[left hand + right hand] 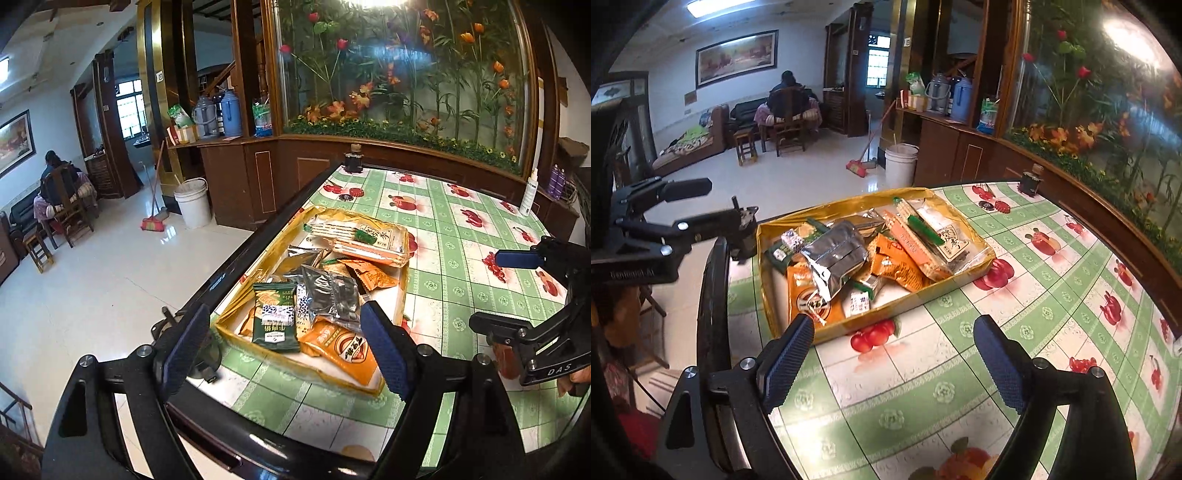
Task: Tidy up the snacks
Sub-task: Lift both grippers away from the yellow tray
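Table (923,387) w/ green check cloth, fruit print. Gold tray (886,325) near table's left edge, long axis running near-left to far-right in right wrist view; snacks piled inside. Long noodle pack (945,236) at far end, lying crosswise to tray. Silver pouch (834,254) mid-pile, atop others. Orange pack (809,295) at near end. Green pack (275,314) near-left corner, lengthwise w/ tray. L gripper (284,350) fingers apart, nothing held, over tray's near end. R gripper (897,362) fingers apart, nothing held, over bare cloth just near of tray.

The shiny white tile floor (820,173) has a white plastic bucket (901,164) and a red broom (857,168) on it. A big framed painting (737,57) hangs on the white wall (670,92). Light comes through a barred window (878,61). A long glass case of fake flowers (399,70) stands behind.
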The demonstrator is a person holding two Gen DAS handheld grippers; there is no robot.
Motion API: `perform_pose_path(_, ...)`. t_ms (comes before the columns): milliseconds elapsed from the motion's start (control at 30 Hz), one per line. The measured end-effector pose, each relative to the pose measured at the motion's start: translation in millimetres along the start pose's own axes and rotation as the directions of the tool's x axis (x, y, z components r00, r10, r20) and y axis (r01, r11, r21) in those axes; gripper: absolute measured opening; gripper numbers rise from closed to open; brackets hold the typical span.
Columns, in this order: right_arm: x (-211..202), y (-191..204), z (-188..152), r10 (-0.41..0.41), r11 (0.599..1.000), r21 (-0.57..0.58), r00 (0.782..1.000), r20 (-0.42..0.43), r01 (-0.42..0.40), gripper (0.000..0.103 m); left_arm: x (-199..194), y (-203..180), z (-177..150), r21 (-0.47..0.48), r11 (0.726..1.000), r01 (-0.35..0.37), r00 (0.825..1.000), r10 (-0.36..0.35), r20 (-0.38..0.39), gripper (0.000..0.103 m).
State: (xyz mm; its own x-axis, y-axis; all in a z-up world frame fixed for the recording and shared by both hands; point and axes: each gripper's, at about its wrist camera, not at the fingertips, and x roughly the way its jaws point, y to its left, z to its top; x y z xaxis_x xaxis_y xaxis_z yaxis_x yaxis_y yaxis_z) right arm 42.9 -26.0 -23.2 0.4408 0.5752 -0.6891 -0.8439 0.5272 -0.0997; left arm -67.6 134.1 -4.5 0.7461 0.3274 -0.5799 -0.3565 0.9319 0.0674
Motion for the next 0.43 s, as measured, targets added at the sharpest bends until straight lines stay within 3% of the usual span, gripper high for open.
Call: perform_pose_path(433,-17,14,-13,-0.002,0.996,-0.085,1.000,-0.001,0.001,0.089,-34,16,-13,-0.029,1.000,0.003,0.998,-0.001,0.058,0.084)
